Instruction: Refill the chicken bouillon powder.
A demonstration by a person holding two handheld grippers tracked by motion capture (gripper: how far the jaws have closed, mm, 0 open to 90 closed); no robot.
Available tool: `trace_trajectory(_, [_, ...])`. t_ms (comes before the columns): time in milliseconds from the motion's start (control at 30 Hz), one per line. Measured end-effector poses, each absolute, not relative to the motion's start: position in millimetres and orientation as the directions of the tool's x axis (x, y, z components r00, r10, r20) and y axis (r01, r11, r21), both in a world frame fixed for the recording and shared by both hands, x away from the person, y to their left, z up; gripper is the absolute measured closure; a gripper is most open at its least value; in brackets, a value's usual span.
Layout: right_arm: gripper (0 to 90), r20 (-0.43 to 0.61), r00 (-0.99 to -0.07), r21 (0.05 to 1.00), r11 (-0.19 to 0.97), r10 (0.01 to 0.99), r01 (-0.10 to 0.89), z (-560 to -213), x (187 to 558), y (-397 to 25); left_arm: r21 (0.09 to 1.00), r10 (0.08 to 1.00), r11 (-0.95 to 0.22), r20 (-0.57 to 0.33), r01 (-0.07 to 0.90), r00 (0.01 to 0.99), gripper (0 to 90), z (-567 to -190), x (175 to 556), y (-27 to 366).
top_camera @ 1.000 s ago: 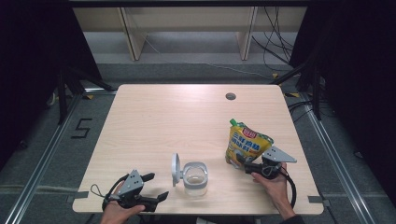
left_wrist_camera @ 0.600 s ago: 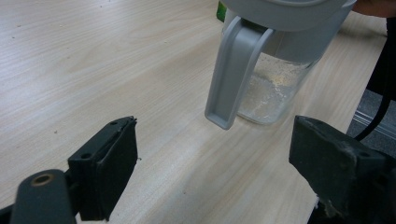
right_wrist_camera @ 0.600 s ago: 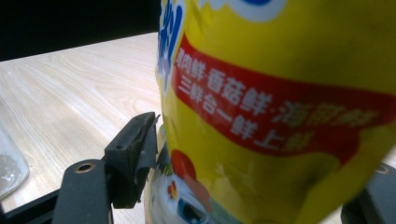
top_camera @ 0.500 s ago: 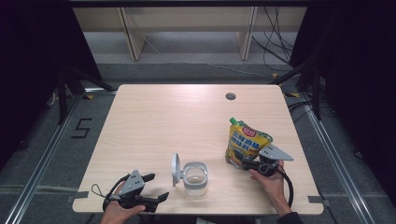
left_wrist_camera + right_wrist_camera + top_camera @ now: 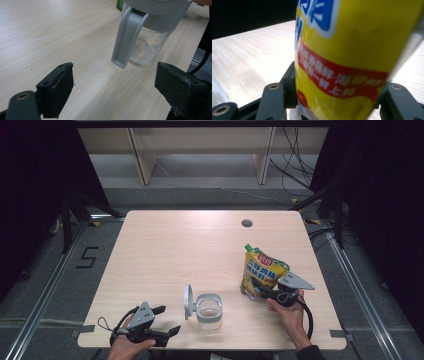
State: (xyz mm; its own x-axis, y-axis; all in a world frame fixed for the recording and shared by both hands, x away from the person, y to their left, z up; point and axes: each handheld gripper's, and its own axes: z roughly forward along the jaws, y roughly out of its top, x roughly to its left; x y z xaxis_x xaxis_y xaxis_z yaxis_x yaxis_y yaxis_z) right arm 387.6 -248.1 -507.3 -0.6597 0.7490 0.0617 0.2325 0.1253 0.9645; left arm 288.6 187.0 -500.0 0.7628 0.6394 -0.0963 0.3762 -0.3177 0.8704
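On the bench (image 5: pixel 165 250), the yellow pouch (image 5: pixel 262 274) stands at about 4 o'clock, clamped low by the right tool (image 5: pixel 264 292), likely to keep it upright, while the lidded jar (image 5: pixel 208 310) sits at 6 o'clock and the left tool (image 5: pixel 167 321) rests at 7 o'clock, jaws apart, facing it.

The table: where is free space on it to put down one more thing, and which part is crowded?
The far half of the table, from the round hole across to the left edge, is bare, as is the left side ahead of the left tool. It is crowded along the near edge: the clear jar, the yellow pouch and the right tool gripping it.
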Motion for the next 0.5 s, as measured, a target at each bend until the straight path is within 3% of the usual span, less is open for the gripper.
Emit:
trace_trajectory(267, [48.6,0.051,-0.606,0.958,0.134,0.793,0.255,-498.6,376.4,-238.9,0.870,0.649,-0.310,-0.102,0.384,0.754,14.9,-499.4,288.0,188.3])
trace_trajectory(400, [48.7,-0.011,-0.626,0.951,0.201,0.779,0.234,-493.4,372.7,-241.8,0.870,0.650,-0.310,-0.100,0.384,0.753,14.9,-499.4,287.7,188.5])
trace_trajectory(500, [48.8,-0.001,-0.640,0.958,0.184,0.768,0.219,-490.0,367.8,-241.8,0.873,0.643,-0.325,-0.078,0.363,0.762,15.0,-498.8,288.9,190.0])
